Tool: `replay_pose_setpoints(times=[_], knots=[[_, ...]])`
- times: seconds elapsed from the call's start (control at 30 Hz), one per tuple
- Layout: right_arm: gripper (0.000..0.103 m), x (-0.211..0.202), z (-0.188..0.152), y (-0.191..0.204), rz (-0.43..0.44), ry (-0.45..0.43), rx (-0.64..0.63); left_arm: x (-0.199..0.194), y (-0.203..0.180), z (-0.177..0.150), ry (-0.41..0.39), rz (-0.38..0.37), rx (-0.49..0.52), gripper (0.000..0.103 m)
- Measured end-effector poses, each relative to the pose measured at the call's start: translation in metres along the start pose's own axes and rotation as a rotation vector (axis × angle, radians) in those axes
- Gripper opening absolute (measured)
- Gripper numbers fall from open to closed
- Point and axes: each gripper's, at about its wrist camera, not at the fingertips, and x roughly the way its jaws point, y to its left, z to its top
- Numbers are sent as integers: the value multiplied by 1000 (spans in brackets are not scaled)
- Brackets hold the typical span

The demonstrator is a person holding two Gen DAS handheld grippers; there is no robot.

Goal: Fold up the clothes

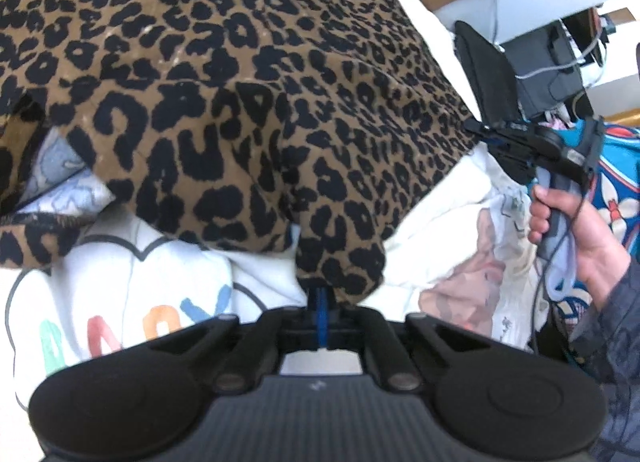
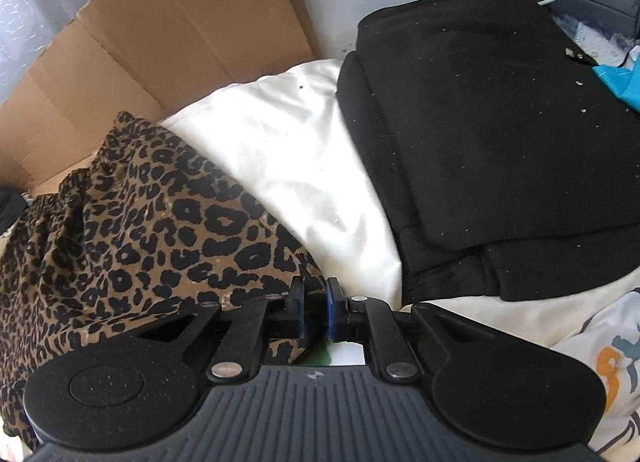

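Leopard-print garment (image 1: 224, 102) lifted and stretched over a white bed sheet (image 2: 288, 166), one edge clamped in the left gripper (image 1: 320, 294), another pinched in the right gripper (image 2: 316, 306). Folded black garment (image 2: 500, 134) lying just beside, further right.

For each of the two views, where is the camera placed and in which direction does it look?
Left wrist view: sits on the left claw, looks forward at the leopard-print garment it pinches; the right claw and the person's right hand show at right.
Right wrist view: sits on the right claw, looks forward over the leopard-print garment toward folded black clothes and a cardboard box; only its own claw shows.
Shared: the leopard-print garment, gripped by both claws.
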Motion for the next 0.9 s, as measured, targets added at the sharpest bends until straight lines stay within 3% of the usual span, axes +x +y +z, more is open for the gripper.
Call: replay_pose_setpoints(times=[0.17,0.47,0.63,0.73,0.9], knots=[[13,-3,1,6,-46,5,-27,-5,-5,1,16,1,36,1],[40,-24,2,10,-52,26,55,-39,4,15,-45,82,6,17],[42,-46,4,31,-35,33,18,-68,3,22,-86,144,22,21],[43,-63,8,42,-19,37,28,-86,2,25,-104,179,37,32],[46,-101,18,61,51,42,26,-121,-2,30,-131,213,53,35]])
